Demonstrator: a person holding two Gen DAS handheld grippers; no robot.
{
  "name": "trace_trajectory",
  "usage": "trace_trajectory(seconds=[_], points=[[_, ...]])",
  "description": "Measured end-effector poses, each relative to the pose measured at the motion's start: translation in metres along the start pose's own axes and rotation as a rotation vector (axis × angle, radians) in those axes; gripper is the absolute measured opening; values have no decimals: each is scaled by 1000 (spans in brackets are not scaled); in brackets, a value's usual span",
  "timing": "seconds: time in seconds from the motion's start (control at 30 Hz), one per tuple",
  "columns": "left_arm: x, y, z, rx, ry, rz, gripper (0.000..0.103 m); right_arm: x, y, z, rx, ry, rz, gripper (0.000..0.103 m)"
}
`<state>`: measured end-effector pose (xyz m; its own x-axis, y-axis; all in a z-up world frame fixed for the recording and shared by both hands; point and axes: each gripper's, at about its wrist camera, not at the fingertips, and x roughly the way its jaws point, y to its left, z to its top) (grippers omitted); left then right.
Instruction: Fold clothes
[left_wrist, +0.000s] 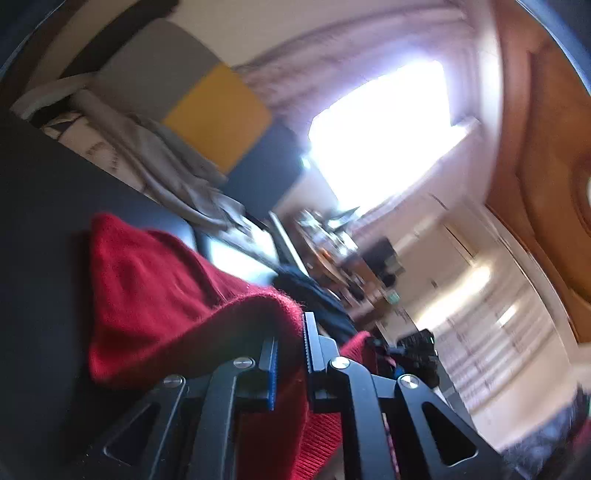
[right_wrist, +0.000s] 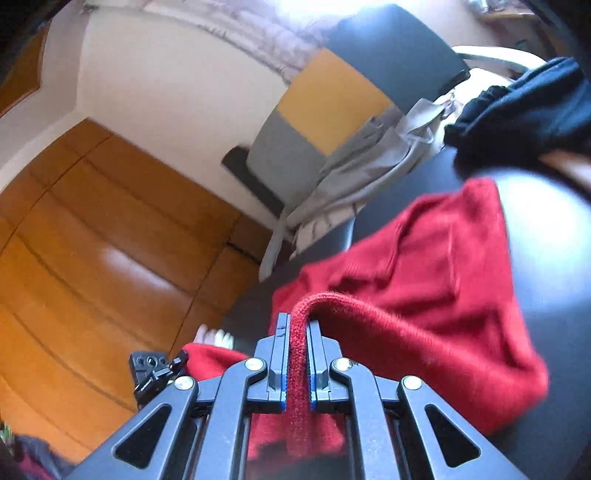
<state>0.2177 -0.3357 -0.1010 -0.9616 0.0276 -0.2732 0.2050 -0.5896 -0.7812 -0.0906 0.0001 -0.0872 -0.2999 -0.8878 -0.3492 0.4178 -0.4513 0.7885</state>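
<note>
Dark glossy surface (right_wrist: 546, 258): red knitted garment (right_wrist: 424, 266), edge pinched by left gripper (left_wrist: 290, 343) and right gripper (right_wrist: 297, 332), lifted for folding.

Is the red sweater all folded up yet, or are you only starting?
Still early. Nothing looks folded: the red sweater lies bunched on the dark table. In hand: the right gripper and left gripper each have their jaws shut on an edge of it, lifting the knit. Left to do: the folding itself, plus a dark garment and grey clothes waiting behind.
</note>
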Motion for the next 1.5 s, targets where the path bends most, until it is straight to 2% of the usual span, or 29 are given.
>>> trace_trajectory(seconds=[0.13,0.23,0.27,0.3,0.37,0.47,0.73,0.8,0.83,0.87,0.93,1.07,1.2,1.33,1.5], points=[[47,46,29,-81,12,93,9,34,-52,35,96,1,-91,8],[86,88,27,-145,105,210,9,61,-96,40,183,61,-192,8],[94,97,21,-153,138,242,9,68,-108,36,196,90,-219,5],[100,105,15,-158,167,273,9,70,-115,31,203,93,-212,5],[94,107,3,-147,171,271,8,63,-115,23,190,89,-189,5],[79,103,-14,-134,168,276,8,52,-105,7,154,128,-191,5],[22,77,-80,-169,177,296,8,14,-87,-41,171,160,-177,5],[8,67,-87,-154,167,296,11,5,-81,-44,174,148,-165,13],[1,65,-86,-162,152,286,12,1,-76,-45,174,140,-154,21],[-7,64,-85,-173,135,274,16,-4,-72,-45,174,131,-143,36],[-24,60,-84,-181,79,272,19,-17,-59,-49,155,118,-125,52],[-52,52,-88,-204,13,223,26,-36,-43,-64,130,114,-89,56],[-59,44,-109,-178,67,218,28,-33,-41,-79,108,121,-95,57],[-53,44,-117,-163,87,236,36,-15,-53,-90,129,142,-117,57],[-46,45,-126,-145,107,259,41,-16,-62,-94,147,103,-88,56]])
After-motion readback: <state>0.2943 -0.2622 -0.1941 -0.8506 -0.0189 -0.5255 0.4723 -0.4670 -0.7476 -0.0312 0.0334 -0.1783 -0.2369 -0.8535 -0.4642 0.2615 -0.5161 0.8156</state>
